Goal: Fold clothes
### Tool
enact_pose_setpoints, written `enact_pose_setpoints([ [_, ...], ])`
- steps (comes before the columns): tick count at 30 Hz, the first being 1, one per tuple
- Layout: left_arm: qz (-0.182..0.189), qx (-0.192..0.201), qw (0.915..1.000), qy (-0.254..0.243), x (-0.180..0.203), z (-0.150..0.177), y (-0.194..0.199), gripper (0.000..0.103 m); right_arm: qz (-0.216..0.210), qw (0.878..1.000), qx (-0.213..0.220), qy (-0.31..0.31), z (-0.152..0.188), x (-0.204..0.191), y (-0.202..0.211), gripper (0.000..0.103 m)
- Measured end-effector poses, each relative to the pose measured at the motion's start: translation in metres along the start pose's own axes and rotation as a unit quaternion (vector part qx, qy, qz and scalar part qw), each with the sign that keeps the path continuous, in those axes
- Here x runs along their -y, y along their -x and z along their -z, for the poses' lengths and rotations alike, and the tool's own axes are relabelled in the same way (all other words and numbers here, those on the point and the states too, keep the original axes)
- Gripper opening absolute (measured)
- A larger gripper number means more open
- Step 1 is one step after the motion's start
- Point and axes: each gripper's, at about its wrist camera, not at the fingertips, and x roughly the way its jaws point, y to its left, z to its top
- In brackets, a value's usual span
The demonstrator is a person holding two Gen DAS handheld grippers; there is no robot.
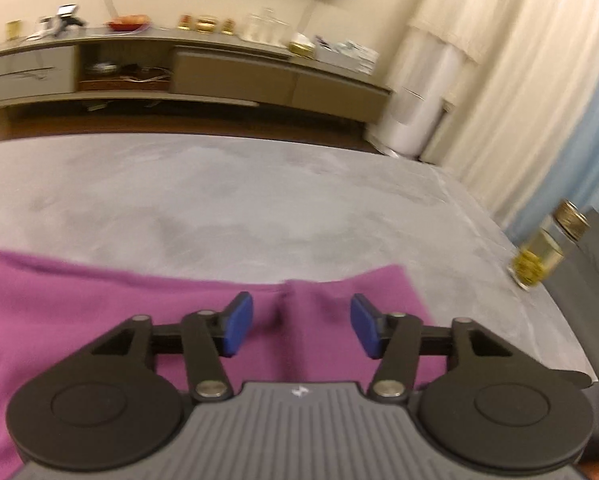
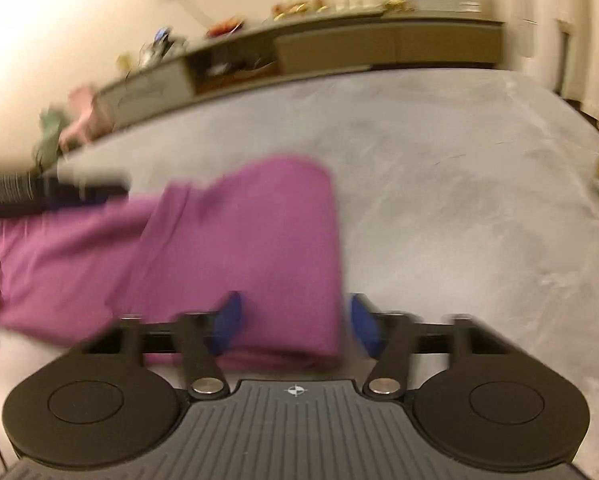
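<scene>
Purple garment flat on grey table, partly folded, doubled edge along its right side, near corner bulked into a thick roll.

Left gripper: jaws apart, nothing between pads, poised over far edge of cloth near a small crease (no contact visible).

Right gripper: jaws straddling near right corner of fold; left pad on the cloth, right pad just beside folded edge. Not clamped, as far as blur allows.

Handling, judged: light, soft knit, limp, no stiffness; likely to sag and drag if lifted by one point. Not fragile, not slippery on the matte table.

Best hold, judged: pinch through all layers at folded corners, one per gripper, kept taut between. Glass jar at far right, well apart.
</scene>
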Motion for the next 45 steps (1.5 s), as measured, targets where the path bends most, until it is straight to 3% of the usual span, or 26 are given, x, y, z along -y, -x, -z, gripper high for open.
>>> enact_pose_setpoints([
  [1, 0.007, -0.005, 0.9998, -0.016, 0.01, -0.005, -0.002, 0.059, 0.008, 1.0, 0.016, 0.022, 0.0, -0.009, 0.004, 0.015],
  [2, 0.014, -0.009, 0.9994, -0.031, 0.021, -0.01, -0.004, 0.06, 0.007, 0.998, 0.038, 0.041, 0.0, -0.018, 0.012, 0.012],
  [6, 0.064, -0.037, 0.9947, -0.072, 0.044, -0.019, -0.009, 0.061, -0.015, 0.986, 0.119, 0.115, 0.002, -0.058, 0.042, 0.01],
  [7, 0.065, -0.042, 0.9933, -0.086, 0.046, -0.018, -0.008, 0.058, -0.026, 0.981, 0.136, 0.133, 0.002, -0.068, 0.045, 0.01],
  [8, 0.052, -0.042, 0.9923, -0.104, 0.046, -0.016, -0.006, 0.045, -0.038, 0.977, 0.149, 0.147, 0.004, -0.078, 0.049, 0.01],
  [9, 0.034, -0.041, 0.9914, -0.12, 0.043, -0.013, -0.003, 0.009, -0.049, 0.974, 0.157, 0.157, 0.006, -0.086, 0.053, 0.011],
  [14, -0.009, -0.006, 0.9963, -0.085, -0.025, -0.004, 0.042, 0.01, -0.119, 0.963, 0.168, 0.175, 0.006, -0.115, 0.062, 0.017],
  [17, -0.035, -0.009, 0.9985, -0.042, -0.081, 0.001, 0.054, 0.01, -0.164, 0.963, 0.166, 0.135, 0.0, -0.112, 0.063, 0.048],
  [19, -0.05, -0.019, 0.9984, -0.017, -0.115, 0.007, 0.055, 0.01, -0.185, 0.964, 0.157, 0.105, -0.004, -0.109, 0.06, 0.048],
  [20, -0.052, -0.03, 0.9982, -0.008, -0.128, 0.013, 0.05, 0.01, -0.175, 0.969, 0.137, 0.107, -0.004, -0.113, 0.049, 0.048],
  [22, -0.049, -0.045, 0.9978, 0.009, -0.144, 0.026, 0.041, 0.011, -0.155, 0.977, 0.096, 0.109, -0.003, -0.122, 0.027, 0.037],
  [23, -0.05, -0.047, 0.9976, 0.013, -0.15, 0.031, 0.039, 0.011, -0.145, 0.98, 0.077, 0.112, -0.001, -0.127, 0.016, 0.033],
  [27, -0.062, -0.041, 0.997, 0.024, -0.158, 0.04, 0.033, 0.023, -0.116, 0.982, 0.037, 0.144, 0.007, -0.146, -0.006, 0.033],
  [30, -0.06, -0.03, 0.9973, 0.028, -0.159, 0.041, 0.045, 0.023, -0.102, 0.982, 0.02, 0.157, 0.005, -0.154, -0.012, 0.034],
  [32, -0.055, -0.026, 0.9974, 0.036, -0.161, 0.043, 0.054, 0.025, -0.082, 0.983, 0.048, 0.158, 0.0, -0.158, -0.003, 0.034],
  [34, -0.072, -0.035, 0.9962, 0.033, -0.164, 0.046, 0.058, 0.029, -0.099, 0.978, 0.071, 0.167, -0.003, -0.163, 0.004, 0.034],
  [38, -0.089, -0.025, 0.9947, 0.045, -0.182, 0.048, 0.092, 0.03, -0.076, 0.979, 0.026, 0.185, -0.001, -0.173, -0.016, 0.035],
  [40, -0.099, -0.009, 0.9936, 0.053, -0.196, 0.05, 0.119, 0.041, -0.065, 0.98, 0.02, 0.186, -0.004, -0.176, -0.015, 0.035],
  [43, -0.154, 0.024, 0.9863, 0.055, -0.237, 0.055, 0.168, 0.048, -0.068, 0.978, 0.064, 0.186, -0.007, -0.182, 0.0, 0.035],
  [45, -0.209, 0.036, 0.9741, 0.078, -0.279, 0.06, 0.197, 0.048, -0.074, 0.975, 0.075, 0.196, -0.005, -0.188, 0.002, 0.036],
])
